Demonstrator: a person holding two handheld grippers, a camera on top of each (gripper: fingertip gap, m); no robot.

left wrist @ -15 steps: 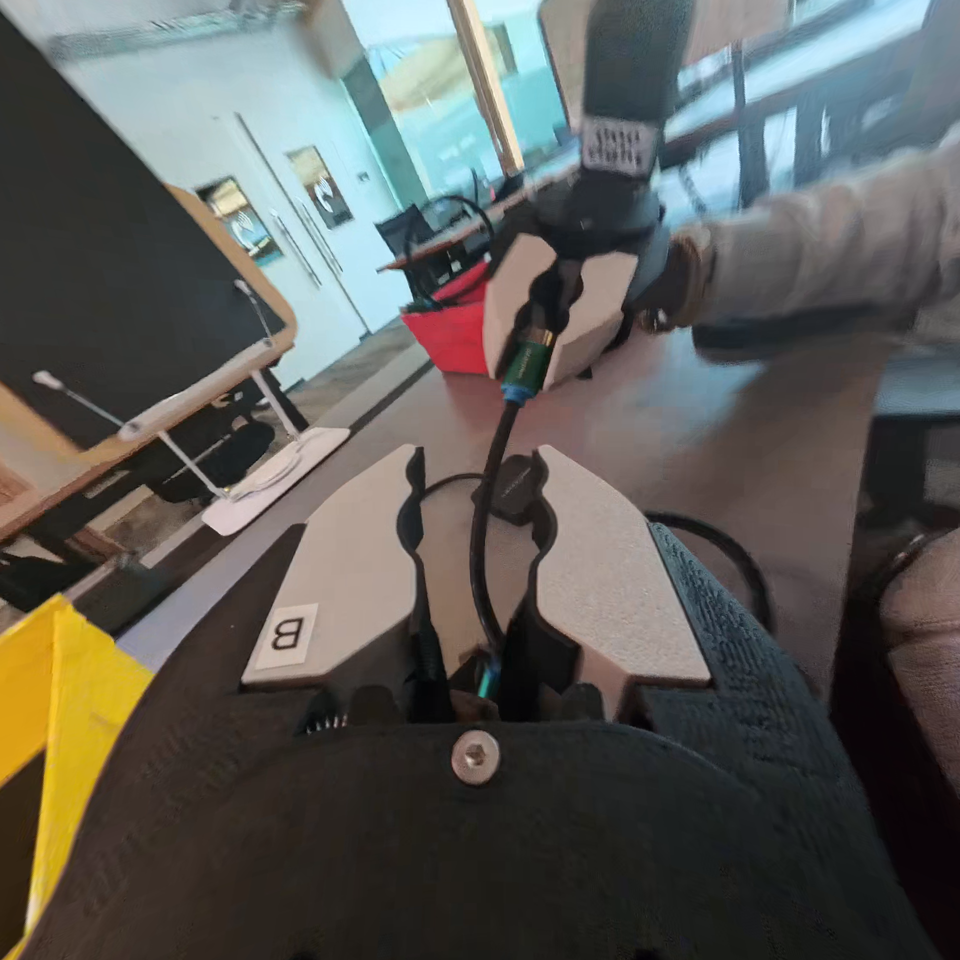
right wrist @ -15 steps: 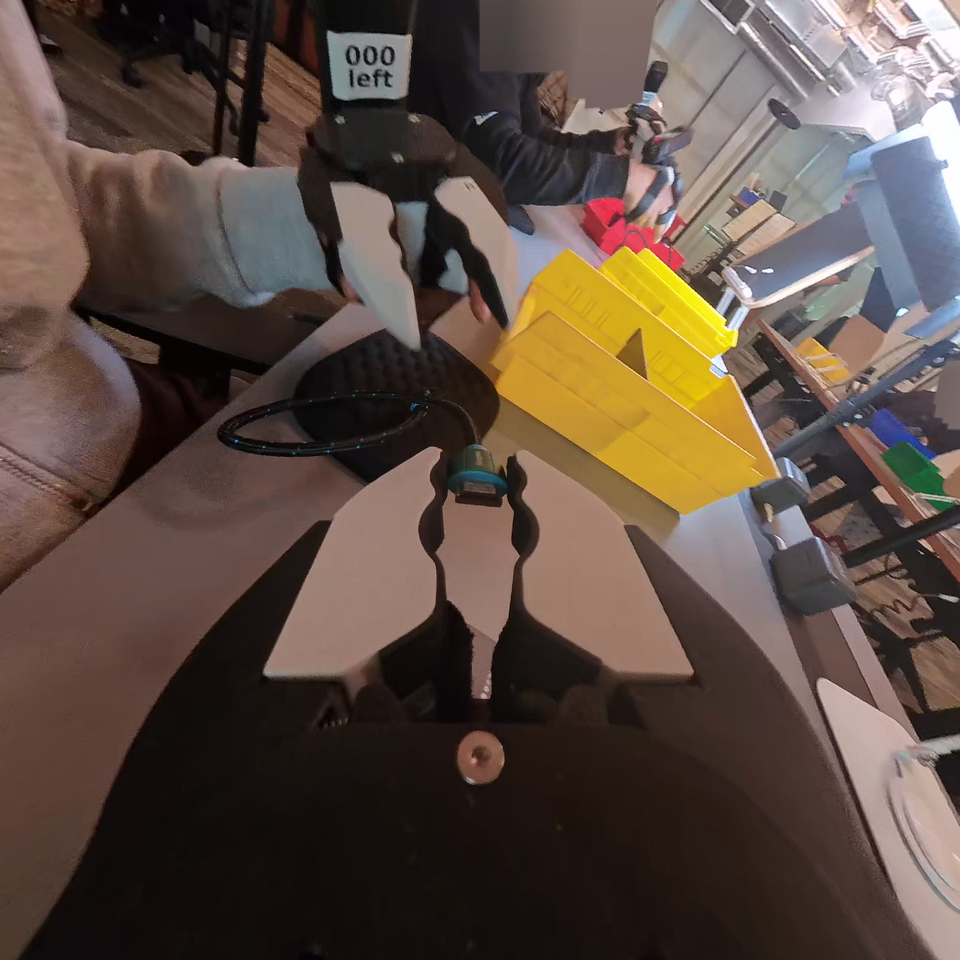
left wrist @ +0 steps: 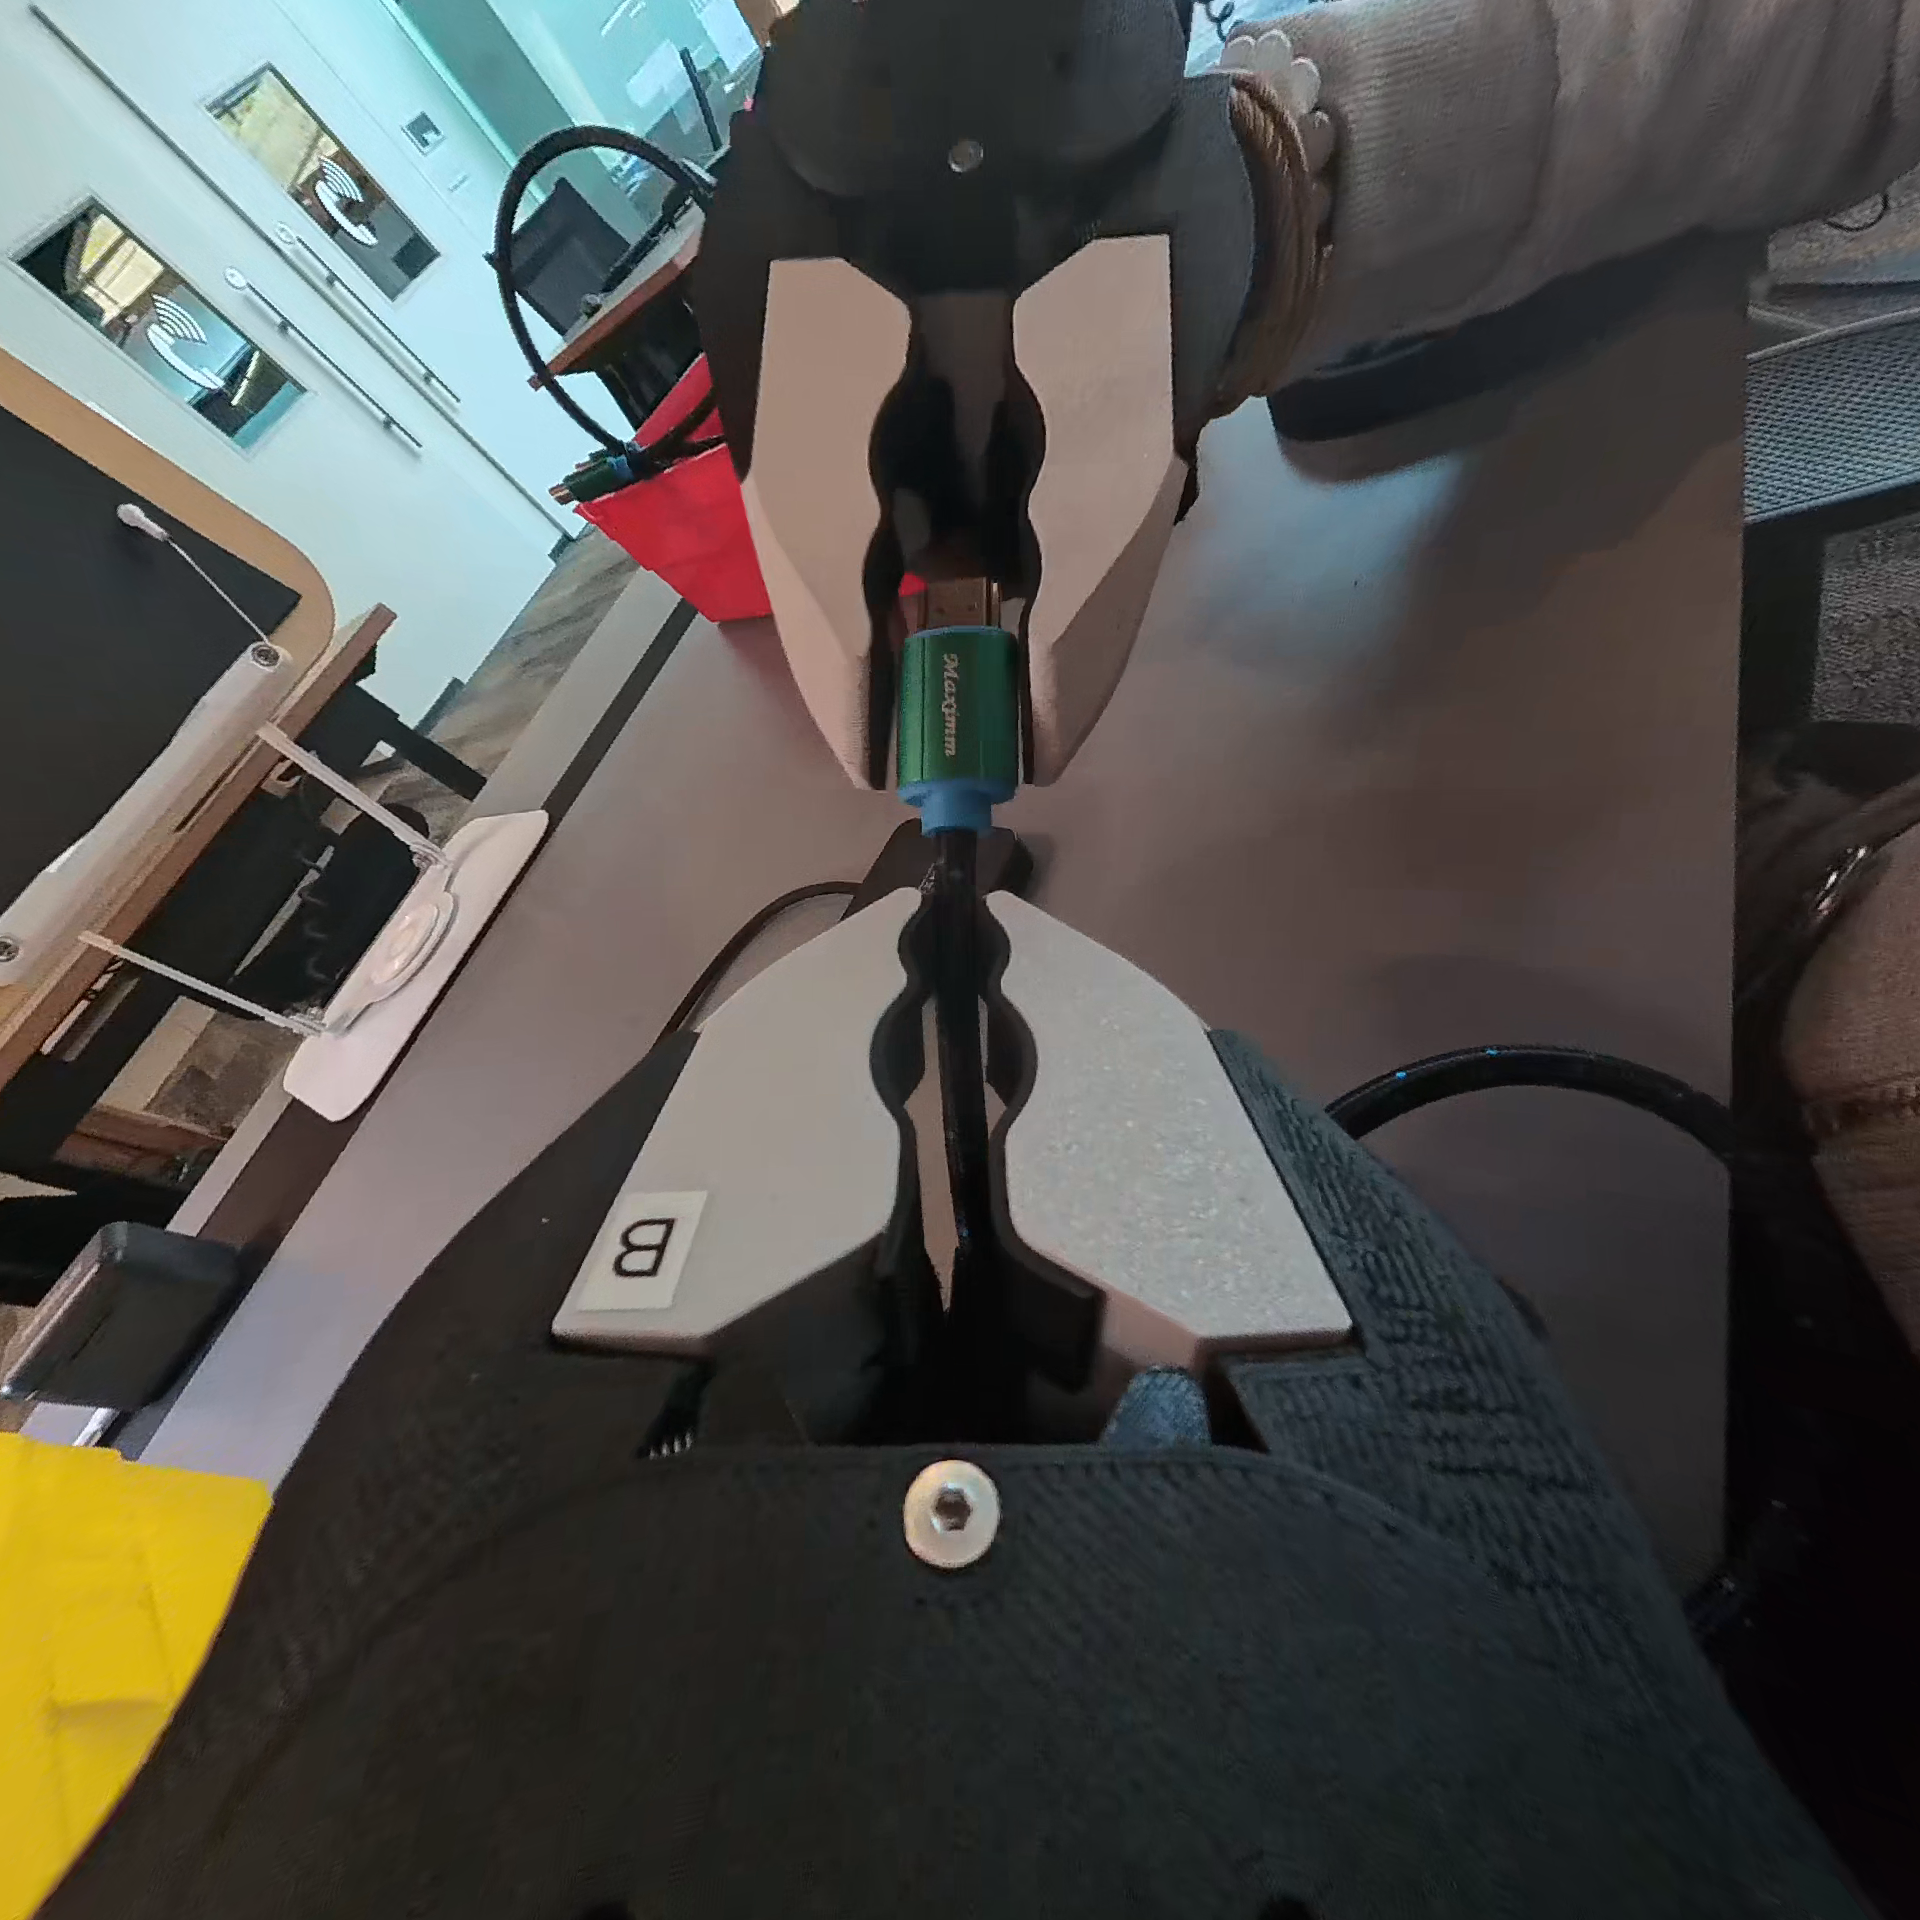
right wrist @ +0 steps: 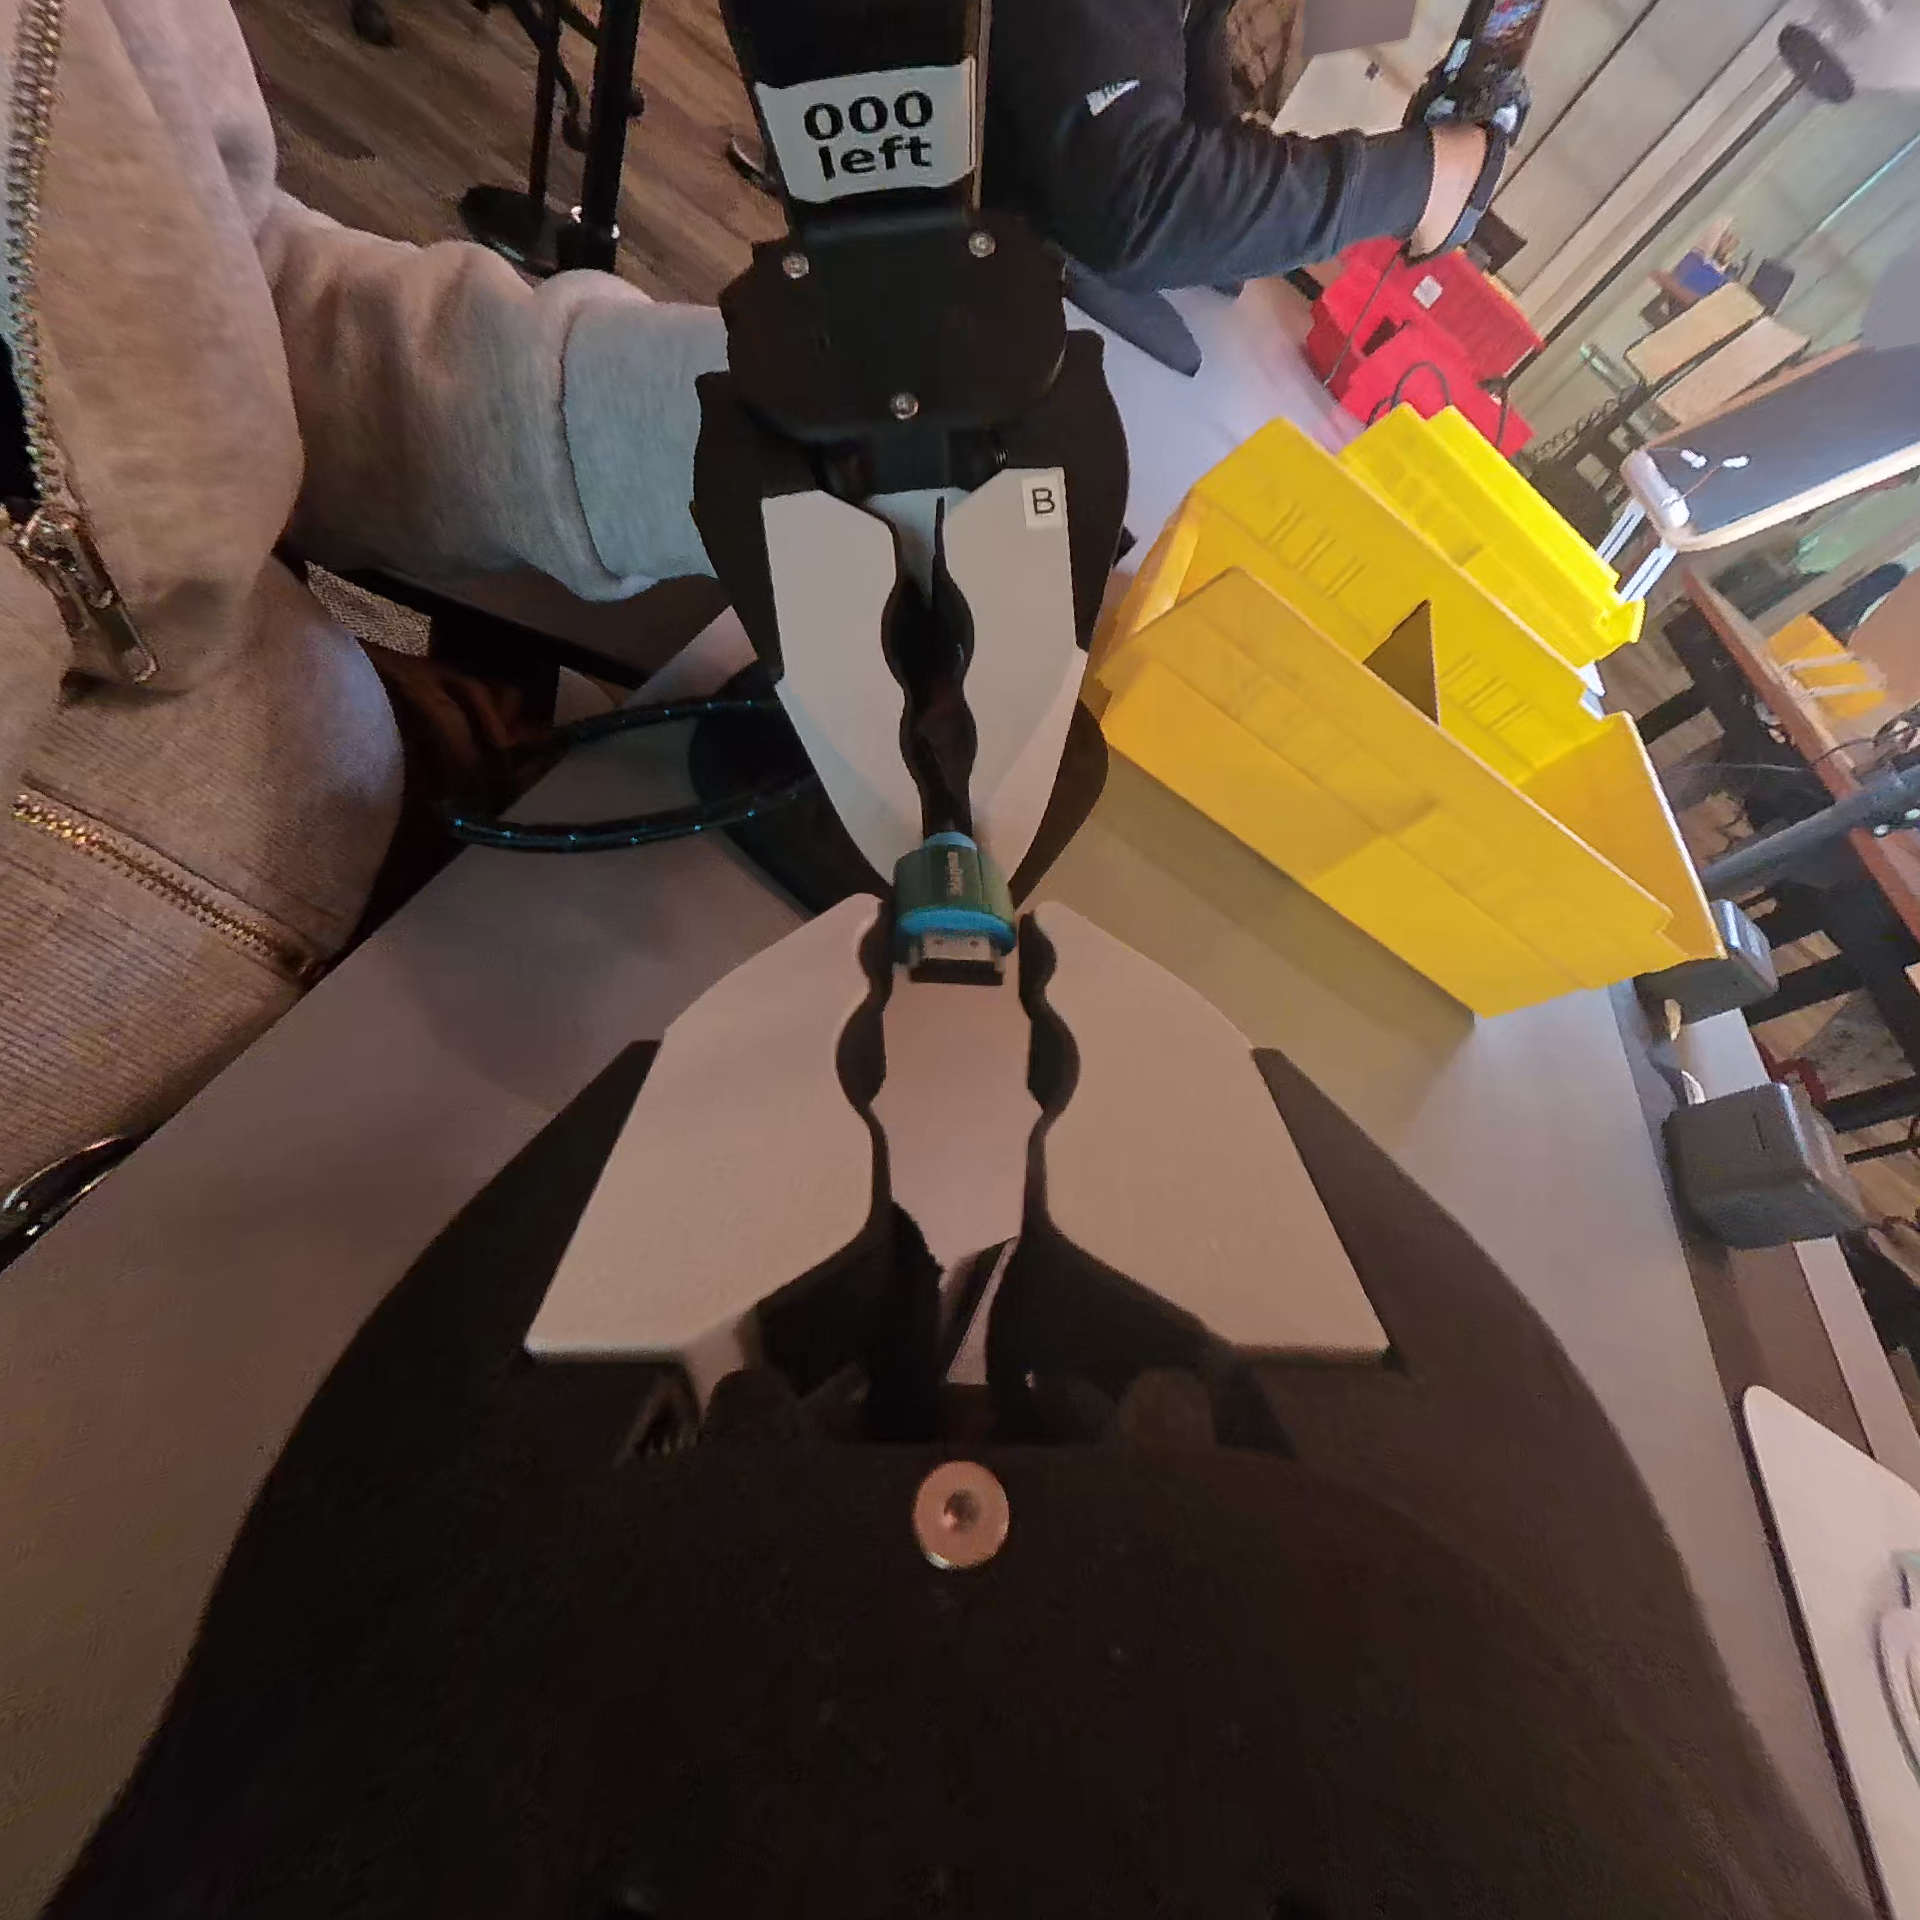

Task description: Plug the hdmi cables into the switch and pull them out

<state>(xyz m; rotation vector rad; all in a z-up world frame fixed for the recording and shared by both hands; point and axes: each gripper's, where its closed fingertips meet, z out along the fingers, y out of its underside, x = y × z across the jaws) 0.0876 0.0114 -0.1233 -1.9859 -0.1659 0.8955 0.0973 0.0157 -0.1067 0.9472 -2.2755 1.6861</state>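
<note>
— Where's the plug?

— Above the grey worktop (right wrist: 312, 1195). My right tongs (right wrist: 951, 925) clamp the green metal HDMI plug with its blue collar (right wrist: 948, 909); my left tongs (left wrist: 951, 904) pinch its black braided cable (left wrist: 956, 1039).

— Advice?

— I see no switch; I'd keep the cable straight.

plug (left wrist: 954, 717): glossy green metallic shell, blue plastic collar | cable (right wrist: 623, 826): braided black sheath, blue flecks | left gripper (left wrist: 951, 904): matt grainy pale fingers, rough layered black plastic body, shiny steel screw | bins (right wrist: 1403, 748) at 2 o'clock: smooth yellow plastic | table (left wrist: 1351, 831): smooth, faint sheen | sleeve (right wrist: 416, 395): soft fleecy cloth
</note>
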